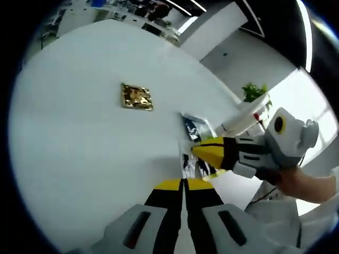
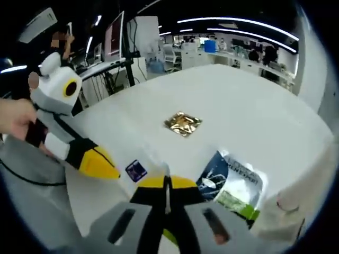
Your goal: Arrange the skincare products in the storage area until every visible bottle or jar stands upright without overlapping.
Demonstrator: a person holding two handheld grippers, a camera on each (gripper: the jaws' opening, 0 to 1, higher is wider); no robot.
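no readable text anywhere. printed sachet on the white table has white lettering on its dark panel, too blurred to read; same pack in the left gripper view, print illegible. small purple label has a pale mark, unreadable. gold foil packet shows no legible print.

- The left gripper view looks steeply down along its own closed jaws onto the white table, from fairly high above it.
- The right gripper view sits lower and looks more level, across the table toward office desks.
- Both views share the gold packet, which lies mid-table.
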